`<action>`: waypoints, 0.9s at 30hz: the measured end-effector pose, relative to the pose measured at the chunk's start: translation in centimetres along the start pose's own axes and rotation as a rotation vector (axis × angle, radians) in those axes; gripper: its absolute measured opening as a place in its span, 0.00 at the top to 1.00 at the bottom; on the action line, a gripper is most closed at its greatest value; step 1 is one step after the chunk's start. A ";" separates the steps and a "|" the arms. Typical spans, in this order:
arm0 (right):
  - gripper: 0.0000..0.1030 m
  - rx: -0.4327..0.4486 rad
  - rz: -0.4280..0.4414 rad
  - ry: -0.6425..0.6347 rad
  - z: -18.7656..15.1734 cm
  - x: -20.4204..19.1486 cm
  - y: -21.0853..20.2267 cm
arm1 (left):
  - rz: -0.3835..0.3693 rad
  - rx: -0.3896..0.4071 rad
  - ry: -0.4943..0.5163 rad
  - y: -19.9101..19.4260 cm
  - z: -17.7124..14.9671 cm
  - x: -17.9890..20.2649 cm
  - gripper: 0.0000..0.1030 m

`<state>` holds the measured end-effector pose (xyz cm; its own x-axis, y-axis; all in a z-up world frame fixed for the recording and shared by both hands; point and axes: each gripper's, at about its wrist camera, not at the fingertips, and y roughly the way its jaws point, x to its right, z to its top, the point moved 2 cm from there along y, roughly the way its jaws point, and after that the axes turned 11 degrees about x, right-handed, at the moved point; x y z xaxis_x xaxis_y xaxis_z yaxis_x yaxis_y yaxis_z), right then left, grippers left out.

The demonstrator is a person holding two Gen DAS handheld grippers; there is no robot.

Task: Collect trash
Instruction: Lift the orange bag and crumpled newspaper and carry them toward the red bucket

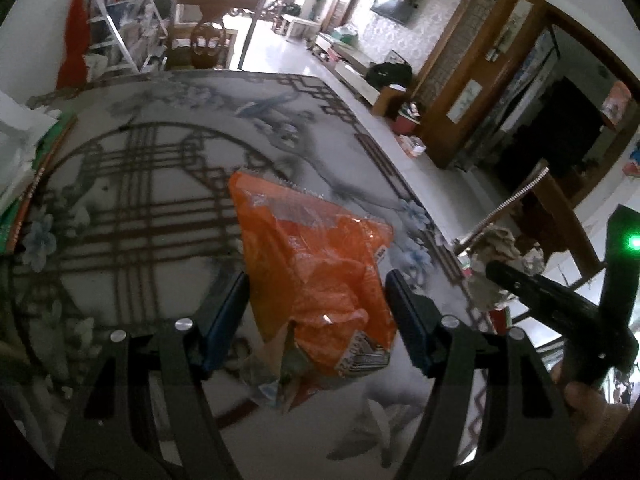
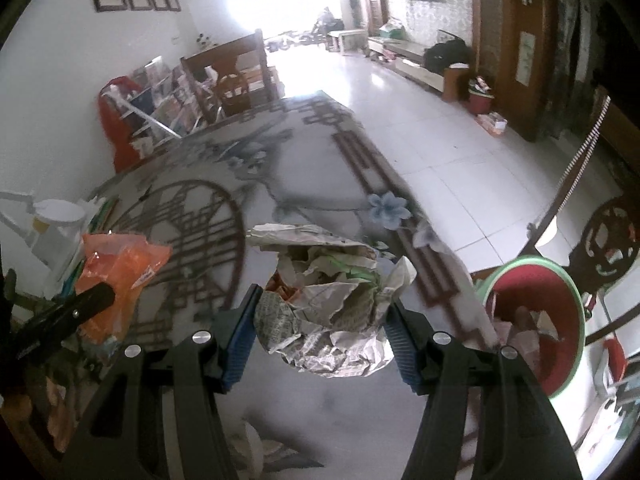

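1. Right now the left gripper (image 1: 316,320) holds an orange plastic bag (image 1: 316,264) between its blue pads, up over the patterned table (image 1: 152,184). The bag is thin and floppy, so it could slide out.
2. The right gripper (image 2: 322,320) squeezes a crumpled newspaper ball (image 2: 324,300) from both sides. Loose flaps stick out and could tear or drop bits.
3. A red bin with a green rim (image 2: 536,320) sits low at the right, past the table edge. It already has some trash inside.
4. If either gripper lets go too soon, the trash falls on the white floor (image 2: 420,128).
5. Both grippers are close, so they could bump.
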<state>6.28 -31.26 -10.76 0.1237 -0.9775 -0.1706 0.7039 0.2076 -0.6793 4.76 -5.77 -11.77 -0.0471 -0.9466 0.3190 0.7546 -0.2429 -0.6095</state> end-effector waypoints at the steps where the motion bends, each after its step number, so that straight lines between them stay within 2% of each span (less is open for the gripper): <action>1: 0.43 -0.001 -0.005 0.004 -0.1 0.3 -0.1 | -0.003 -0.003 0.010 0.0 -0.1 0.4 0.35; 9: 0.43 0.006 -0.021 0.035 -0.5 1.8 -0.9 | -0.022 -0.021 0.021 0.2 -0.5 1.6 0.34; 27: 0.43 -0.011 -0.003 0.057 -1.5 3.9 -1.0 | 0.011 -0.049 0.051 0.9 -1.9 4.5 0.34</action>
<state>5.04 -35.26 -11.81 0.0809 -0.9747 -0.2086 0.6962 0.2050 -0.6879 3.96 -10.61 -12.26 -0.0731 -0.9584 0.2759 0.7225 -0.2416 -0.6478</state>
